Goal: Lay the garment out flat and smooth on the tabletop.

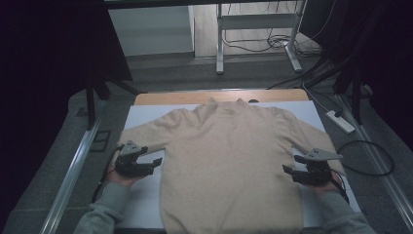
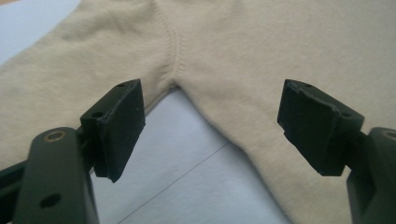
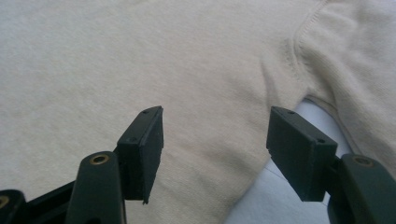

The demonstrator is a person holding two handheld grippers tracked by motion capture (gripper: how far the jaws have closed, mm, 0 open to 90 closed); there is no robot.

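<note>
A beige long-sleeved sweater (image 1: 229, 161) lies flat, front up, on a white sheet (image 1: 146, 114), its neck towards the far edge. My left gripper (image 1: 156, 165) hovers at the sweater's left side, open and pointing at the armpit. In the left gripper view the jaws (image 2: 212, 121) stand wide apart around the armpit seam of the sweater (image 2: 233, 51), with bare sheet (image 2: 187, 163) below them. My right gripper (image 1: 291, 165) is open at the right side. Its jaws (image 3: 215, 149) straddle the side edge of the sweater (image 3: 140, 60) just below the other armpit, and nothing is pinched.
The sheet covers a wooden table (image 1: 219, 96). Metal rails (image 1: 73, 170) run along both sides of it. A power strip (image 1: 340, 122) and looped cables (image 1: 365, 161) lie on the floor at the right. A desk frame (image 1: 219, 44) stands beyond the table.
</note>
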